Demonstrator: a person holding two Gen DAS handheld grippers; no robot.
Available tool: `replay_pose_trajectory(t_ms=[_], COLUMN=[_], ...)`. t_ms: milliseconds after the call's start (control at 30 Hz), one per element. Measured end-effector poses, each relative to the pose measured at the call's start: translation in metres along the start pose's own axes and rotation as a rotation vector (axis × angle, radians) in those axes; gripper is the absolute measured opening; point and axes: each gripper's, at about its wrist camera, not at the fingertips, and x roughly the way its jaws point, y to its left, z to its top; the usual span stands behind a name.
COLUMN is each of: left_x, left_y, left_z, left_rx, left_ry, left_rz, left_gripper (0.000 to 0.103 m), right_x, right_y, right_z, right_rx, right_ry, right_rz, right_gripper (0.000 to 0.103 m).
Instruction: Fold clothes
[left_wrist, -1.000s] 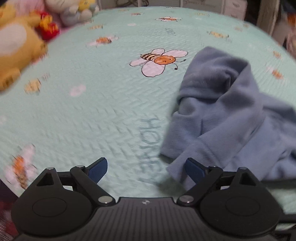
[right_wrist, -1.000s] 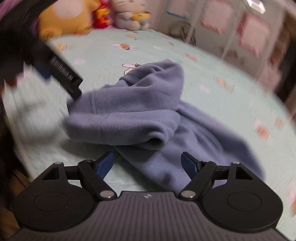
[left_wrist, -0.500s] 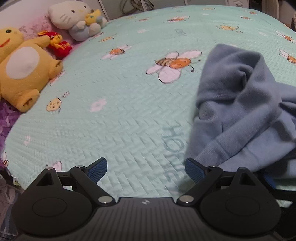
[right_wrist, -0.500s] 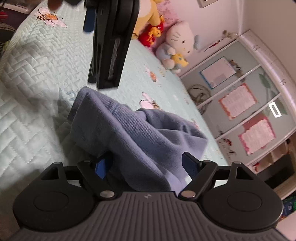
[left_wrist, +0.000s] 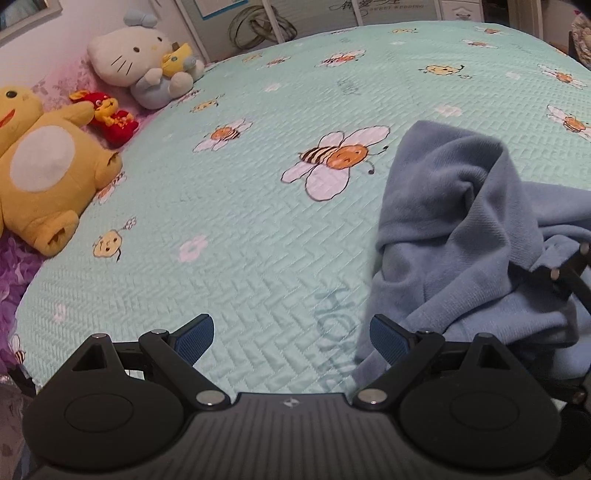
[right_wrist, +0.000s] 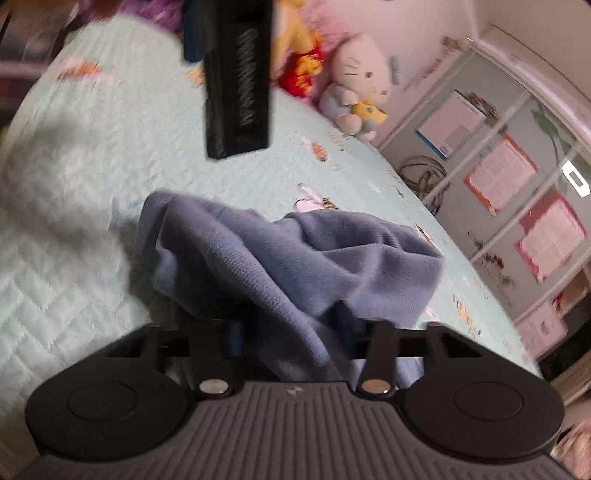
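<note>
A crumpled blue sweater (left_wrist: 461, 221) lies on the mint bee-print bedspread (left_wrist: 240, 240), right of centre in the left wrist view. My left gripper (left_wrist: 291, 338) is open over bare quilt, and its right pad (left_wrist: 388, 338) sits just beside the sweater's near edge. Part of the right gripper (left_wrist: 569, 273) shows against the cloth at the right edge. In the blurred right wrist view my right gripper (right_wrist: 291, 336) is shut on a bunched fold of the sweater (right_wrist: 332, 258). The cloth hides its right finger. The left gripper's black body (right_wrist: 238, 92) hangs above.
Plush toys line the bed's far left: a yellow one (left_wrist: 44, 173), a small red one (left_wrist: 110, 114) and a white cat (left_wrist: 140, 62). Cabinet doors with posters (right_wrist: 498, 173) stand behind the bed. The quilt's near edge drops off at lower left.
The right gripper's fingers have drawn in from wide open onto a fold of the sweater. The left gripper stayed open and pulled back, showing more of the bed and toys.
</note>
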Motion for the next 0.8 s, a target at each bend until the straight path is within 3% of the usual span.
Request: replay_pose_trajectory(t_ms=[167, 333, 533, 667, 800], left_x=[-0.005, -0.012, 0.001, 0.031, 0.038], left_y=[-0.024, -0.055, -0.123, -0.176, -0.201], left_z=[0.017, 0.035, 0.05, 0.049, 0.05], left_rx=[0.043, 0.096, 0.208, 0.309, 0.37], left_ry=[-0.038, -0.083, -0.131, -0.092, -0.129], left_rz=[-0.029, -0.062, -0.139, -0.135, -0.076], left_gripper=[0.095, 0.095, 0.096, 0.096, 0.096], right_x=[-0.012, -0.043, -0.071, -0.09, -0.117], right_y=[-0.048, -0.131, -0.191, -0.182, -0.171], right_z=[-0.013, -0.064, -0.178, -0.22, -0.229], right_rx=[0.334, 0.848, 1.363, 1.557, 1.618], right_ry=[-0.029, -0.053, 0.015, -0.014, -0.064], right_rz=[-0.044, -0.198, -0.336, -0.313, -0.345], right_gripper=[0.021, 0.004, 0.004, 0.008, 0.023])
